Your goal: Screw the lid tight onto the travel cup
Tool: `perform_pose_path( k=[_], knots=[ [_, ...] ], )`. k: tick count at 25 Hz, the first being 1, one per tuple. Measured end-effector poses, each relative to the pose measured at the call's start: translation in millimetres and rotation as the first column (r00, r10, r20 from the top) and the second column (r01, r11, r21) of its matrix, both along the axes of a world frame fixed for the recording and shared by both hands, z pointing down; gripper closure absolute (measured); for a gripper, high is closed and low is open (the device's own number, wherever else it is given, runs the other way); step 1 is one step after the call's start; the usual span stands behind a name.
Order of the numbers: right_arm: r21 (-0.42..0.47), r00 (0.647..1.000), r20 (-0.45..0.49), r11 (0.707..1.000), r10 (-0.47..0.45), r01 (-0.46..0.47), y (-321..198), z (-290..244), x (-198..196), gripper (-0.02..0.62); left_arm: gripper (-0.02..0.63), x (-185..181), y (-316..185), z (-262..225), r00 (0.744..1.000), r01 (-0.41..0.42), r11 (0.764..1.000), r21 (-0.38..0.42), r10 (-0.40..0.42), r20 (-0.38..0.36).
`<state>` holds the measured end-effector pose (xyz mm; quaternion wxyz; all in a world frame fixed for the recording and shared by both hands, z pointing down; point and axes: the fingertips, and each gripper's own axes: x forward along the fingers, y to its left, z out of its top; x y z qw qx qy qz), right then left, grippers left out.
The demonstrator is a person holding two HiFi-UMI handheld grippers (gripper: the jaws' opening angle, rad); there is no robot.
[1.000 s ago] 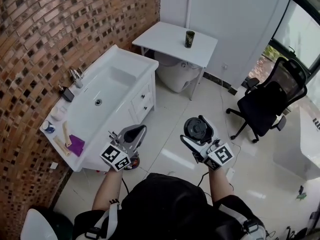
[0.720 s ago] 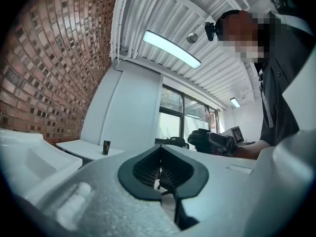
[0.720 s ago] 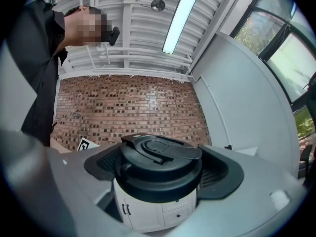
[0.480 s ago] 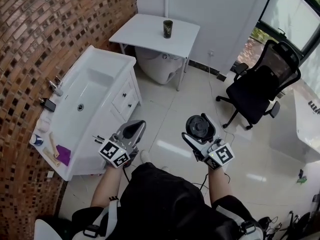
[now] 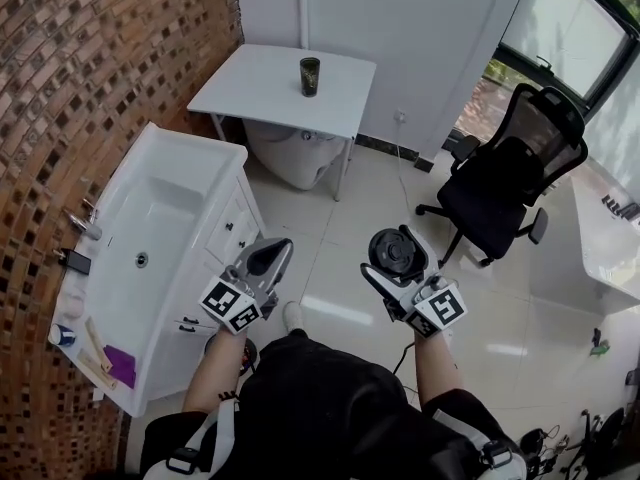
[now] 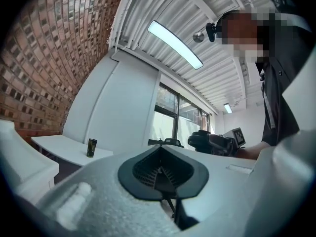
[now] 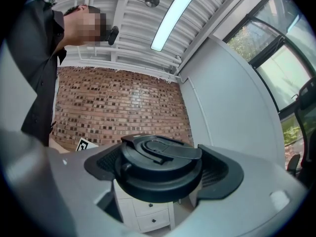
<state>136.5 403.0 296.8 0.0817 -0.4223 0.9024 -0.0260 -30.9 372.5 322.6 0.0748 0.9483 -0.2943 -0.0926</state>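
Head view shows the right gripper (image 5: 400, 260) clamped around the black lid (image 7: 159, 164), while the left gripper (image 5: 272, 252) is pressed shut on nothing. The travel cup (image 5: 310, 76) stands on the white table (image 5: 250, 93) by the far wall, well apart from both. Seating and tightening the lid apparently remain undone.

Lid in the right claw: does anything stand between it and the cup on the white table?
Nothing visible does. The right claw grips the lid, and only bare floor lies between it and the table where the cup stands. The sink cabinet sits off to the left, the office chair to the right.
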Motion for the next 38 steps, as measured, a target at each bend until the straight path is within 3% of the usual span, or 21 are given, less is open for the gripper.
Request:
perform_pose_path(
  k=[11,17,26,38],
  knots=[
    [0.028,1.000,-0.023,1.000,0.001,0.000,-132,-18,-50,0.120,0.603,-38,-130,-11,0.999,-0.030,0.999,0.016,0.030,-0.039],
    [0.023,1.000,-0.024,1.000,0.004,-0.003,-173,-14,-74,0.120,0.603,-65,-179,-2,0.999,0.004,1.000,-0.001,-0.004,-0.048],
    [-0.005,0.999,-0.036,1.000,-0.023,0.022,-234,4,-71,0.120,0.603,-62,-231,10,1.000,0.011,1.000,-0.018,-0.012,-0.027],
    [0.038,0.992,-0.023,0.991,-0.128,0.129,-373,2,-48,0.120,0.603,-32,-350,11,0.996,0.090,0.996,0.000,-0.090,0.015]
  ],
)
